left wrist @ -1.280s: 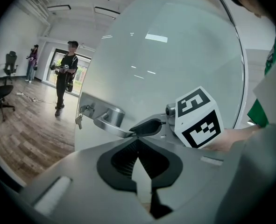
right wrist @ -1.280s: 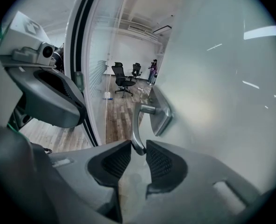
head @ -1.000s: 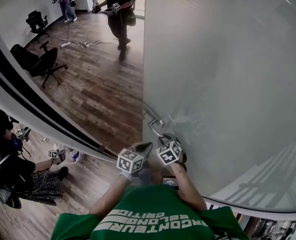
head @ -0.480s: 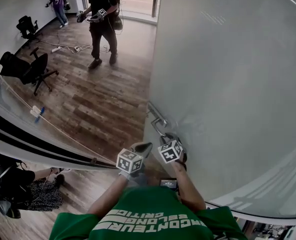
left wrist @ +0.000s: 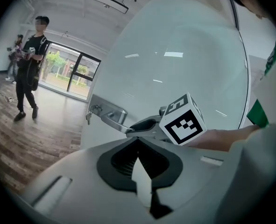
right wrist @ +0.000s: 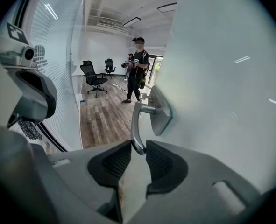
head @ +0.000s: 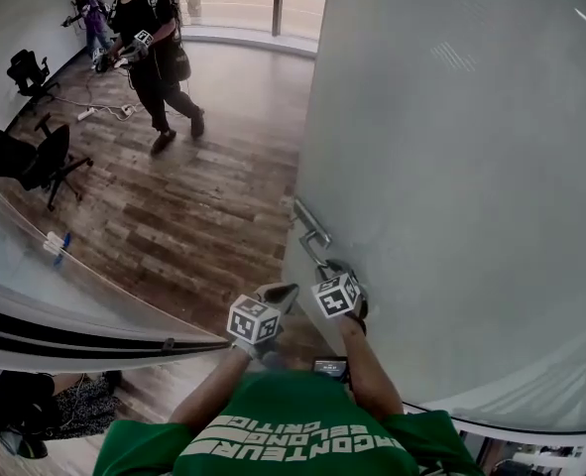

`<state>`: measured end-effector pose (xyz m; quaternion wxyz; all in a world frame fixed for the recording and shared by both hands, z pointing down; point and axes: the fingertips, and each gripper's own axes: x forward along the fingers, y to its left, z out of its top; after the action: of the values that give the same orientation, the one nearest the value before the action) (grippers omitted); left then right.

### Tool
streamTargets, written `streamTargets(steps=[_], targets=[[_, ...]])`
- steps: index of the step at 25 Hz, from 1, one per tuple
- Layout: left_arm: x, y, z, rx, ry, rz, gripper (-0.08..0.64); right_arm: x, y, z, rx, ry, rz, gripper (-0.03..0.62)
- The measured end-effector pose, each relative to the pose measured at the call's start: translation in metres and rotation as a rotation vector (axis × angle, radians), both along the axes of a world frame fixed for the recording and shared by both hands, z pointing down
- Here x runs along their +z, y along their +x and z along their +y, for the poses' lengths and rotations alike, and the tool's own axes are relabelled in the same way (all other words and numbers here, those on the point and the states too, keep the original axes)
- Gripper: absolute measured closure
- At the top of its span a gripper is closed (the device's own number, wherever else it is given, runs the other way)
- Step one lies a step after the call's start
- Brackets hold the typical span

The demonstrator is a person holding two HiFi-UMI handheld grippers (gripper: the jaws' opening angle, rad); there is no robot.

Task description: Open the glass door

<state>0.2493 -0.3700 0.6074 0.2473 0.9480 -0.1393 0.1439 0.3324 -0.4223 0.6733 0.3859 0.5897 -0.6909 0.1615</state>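
Head view: the glass door (head: pixel 451 167) stands ajar on the person's right, with wooden floor (head: pixel 203 196) showing past its edge. Left gripper view: the left tool (left wrist: pixel 138 141) is pinched together, empty. Right gripper view: the right tool (right wrist: pixel 137 148) clamps the lever handle (right wrist: pixel 138 118). Nearly done, I'd say.

Office: swivel chairs (head: pixel 25 157), frosted glass partn (right wrist: pixel 58 64), wood floor (head: pixel 213 186), strip lts (right wrist: pixel 133 21).

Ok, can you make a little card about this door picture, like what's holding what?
Door: frosted glass door, standing open onto the room
Handle: metal lever door handle
Right side: right hand-held gripper shut on the door handle
Left side: left hand-held gripper shut, holding nothing
Room: wooden floor, office chairs, a person standing
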Motion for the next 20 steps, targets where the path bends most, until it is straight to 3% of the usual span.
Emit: streamTargets(steps=[20], targets=[[-0.006, 0.038, -0.049, 0.04, -0.017, 0.019, 0.545, -0.003, 0.123, -0.025, 0.178, 0.006, -0.006, 0.508]])
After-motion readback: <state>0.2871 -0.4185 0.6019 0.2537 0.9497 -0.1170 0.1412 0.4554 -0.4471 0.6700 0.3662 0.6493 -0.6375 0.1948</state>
